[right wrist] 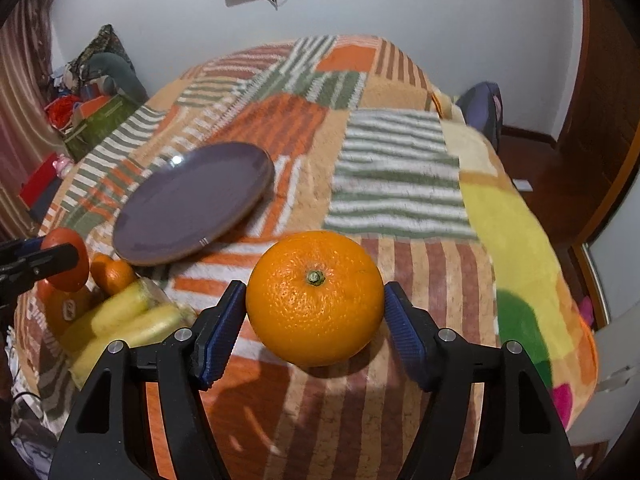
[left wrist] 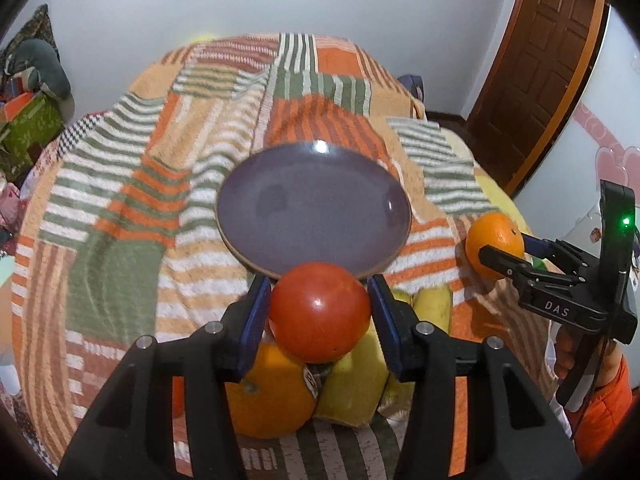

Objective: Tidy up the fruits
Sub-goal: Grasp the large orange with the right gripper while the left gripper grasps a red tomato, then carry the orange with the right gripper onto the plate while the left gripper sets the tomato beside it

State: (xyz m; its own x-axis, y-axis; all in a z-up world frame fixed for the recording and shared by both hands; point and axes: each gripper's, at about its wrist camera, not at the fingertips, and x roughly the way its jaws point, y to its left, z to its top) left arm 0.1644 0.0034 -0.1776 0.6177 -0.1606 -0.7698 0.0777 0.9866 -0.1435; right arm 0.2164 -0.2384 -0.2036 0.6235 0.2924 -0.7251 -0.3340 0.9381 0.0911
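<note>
Nearest, the left hand-held gripper [left wrist: 318,312] has its blue pads against the sides of a round, glossy red tomato [left wrist: 319,311], lifted above a heap of fruit on the bed: a sticker-marked orange [left wrist: 268,394] and yellow bananas [left wrist: 354,384], probably gathered there for sorting. To the side, the right hand-held gripper [right wrist: 316,300] clasps a dimpled orange with a green stem [right wrist: 315,298] clear of the striped orange-and-green blanket [right wrist: 392,176]. Beyond lies a bare purple ceramic plate [left wrist: 314,208], likely where both are bound.

White letters "DAS" stand on the black body of the right hand-held gripper [left wrist: 505,249].
</note>
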